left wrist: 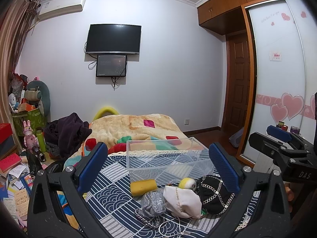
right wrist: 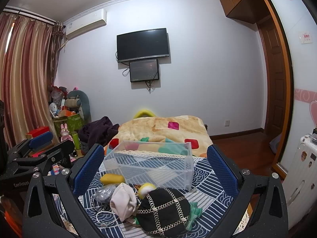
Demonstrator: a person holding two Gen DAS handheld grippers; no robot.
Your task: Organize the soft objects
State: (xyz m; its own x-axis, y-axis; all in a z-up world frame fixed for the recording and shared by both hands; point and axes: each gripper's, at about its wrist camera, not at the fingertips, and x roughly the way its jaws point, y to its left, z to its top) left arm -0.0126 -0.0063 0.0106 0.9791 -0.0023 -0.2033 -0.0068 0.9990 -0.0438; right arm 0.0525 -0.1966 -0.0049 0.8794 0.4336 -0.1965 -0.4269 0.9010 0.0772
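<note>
Soft things lie in a heap on the blue patterned bedspread [left wrist: 111, 194]: a yellow sponge [left wrist: 143, 187] [right wrist: 112, 178], a silver glitter pouch [left wrist: 153, 203] [right wrist: 105, 195], a cream pouch [left wrist: 183, 201] [right wrist: 122, 201], a yellow-white ball [left wrist: 187, 183] [right wrist: 146, 188] and a black studded hat [left wrist: 215, 193] [right wrist: 163, 211]. A clear plastic box [left wrist: 168, 158] [right wrist: 152, 163] stands empty just behind them. My left gripper [left wrist: 158, 165] is open above the heap. My right gripper [right wrist: 155, 167] is open above the hat and box.
A colourful fleece blanket [left wrist: 138, 127] covers the far half of the bed. Dark clothes [left wrist: 65, 132] and clutter lie at the left. A white cable [left wrist: 170, 225] and a green fabric piece [right wrist: 195, 211] lie by the heap. A wardrobe [left wrist: 281, 75] stands right.
</note>
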